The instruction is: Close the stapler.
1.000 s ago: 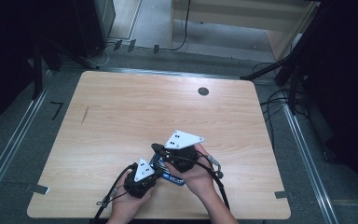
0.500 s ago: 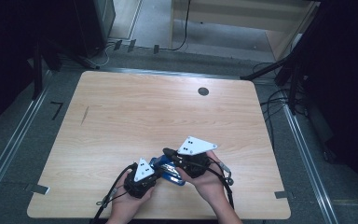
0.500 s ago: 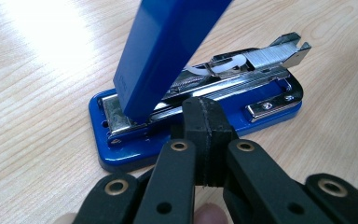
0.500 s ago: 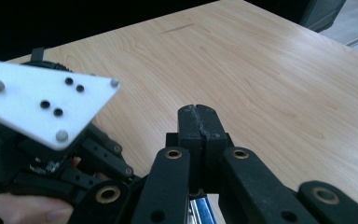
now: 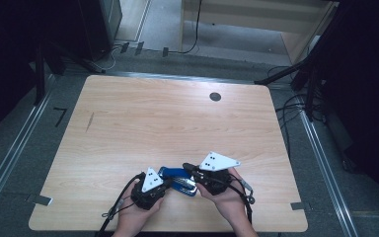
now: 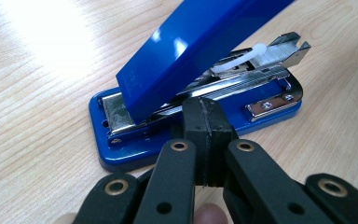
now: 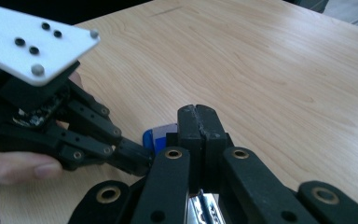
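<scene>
Hands first, at the near edge of the table (image 5: pixel 128 123): two of them come in from the bottom of the high view, each wrapped round a gripper, and between them lies a blue stapler (image 5: pixel 177 180), near the table's front edge and about midway across. The left gripper (image 5: pixel 165 181) has its jaws pressed flat together with nothing between them; in the left gripper view the closed tip (image 6: pixel 204 135) sits right up against the stapler's base (image 6: pixel 121 149), just under the raised blue lid (image 6: pixel 191 51). That lid is hinged up and tilted, so the chrome staple channel (image 6: pixel 242 77) lies bare with a white pusher piece showing at its far end. Over to the right gripper (image 5: pixel 187 168): also shut tight, gripping nothing, its tip (image 7: pixel 198 123) hanging above the stapler's blue top, with a sliver of chrome at the bottom of its view. I read this as opening the stapler or holding it open, though whether either tip is actually pressing I cannot tell. To do it well, I would say the left tip wants to stay low and steady against the base as an anchor, while the right works the lid with a slow push near its free end, away from the hinge. Too quick, and the whole stapler may skid on the smooth wood. Farther off, bare wood runs to a dark round grommet (image 5: pixel 215 97) near the far edge.
</scene>
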### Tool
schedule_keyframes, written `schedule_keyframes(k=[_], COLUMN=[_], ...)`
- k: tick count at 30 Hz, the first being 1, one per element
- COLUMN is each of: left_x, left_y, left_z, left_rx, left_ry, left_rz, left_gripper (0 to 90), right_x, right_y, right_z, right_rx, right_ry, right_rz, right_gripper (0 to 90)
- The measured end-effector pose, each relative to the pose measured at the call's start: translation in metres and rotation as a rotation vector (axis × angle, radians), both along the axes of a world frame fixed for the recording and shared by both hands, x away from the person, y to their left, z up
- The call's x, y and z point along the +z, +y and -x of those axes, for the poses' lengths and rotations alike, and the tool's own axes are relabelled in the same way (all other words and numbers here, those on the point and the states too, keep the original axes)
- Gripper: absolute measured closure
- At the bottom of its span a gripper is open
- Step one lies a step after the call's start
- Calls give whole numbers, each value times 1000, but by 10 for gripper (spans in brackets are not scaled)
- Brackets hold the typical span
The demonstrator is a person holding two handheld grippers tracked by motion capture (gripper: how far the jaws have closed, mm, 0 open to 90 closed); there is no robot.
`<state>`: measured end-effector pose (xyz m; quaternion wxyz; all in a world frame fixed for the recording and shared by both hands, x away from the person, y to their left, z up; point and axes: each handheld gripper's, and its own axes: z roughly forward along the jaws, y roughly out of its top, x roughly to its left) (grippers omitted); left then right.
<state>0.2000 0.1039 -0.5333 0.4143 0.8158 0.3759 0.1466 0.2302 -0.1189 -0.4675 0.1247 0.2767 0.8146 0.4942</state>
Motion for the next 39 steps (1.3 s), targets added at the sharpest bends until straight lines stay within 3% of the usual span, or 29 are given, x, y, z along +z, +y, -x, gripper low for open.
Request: schedule_keyframes(k=[19,21,32,35,39], left_x=[0,0,0,0,0], left_y=[1,1,1,1,1], left_z=[2,2,2,2,2], left_rx=[-12,-14,-17,-17,-19], left_ry=[-2,-1,-1,0,0], left_rz=[-7,-8,-10,-10,-11], left_gripper=[900,900,900,900,900], right_x=[-29,-31,-34,-36,-38], right_y=[-23,-25,-21,-17,-17], right_z=[13,15,20,23,24], right_rx=[-44,-49,-63,-37,-45], right_ry=[44,48,22,25,35], right_rz=[40,26,41,53,56], right_gripper=[900,900,900,900,900])
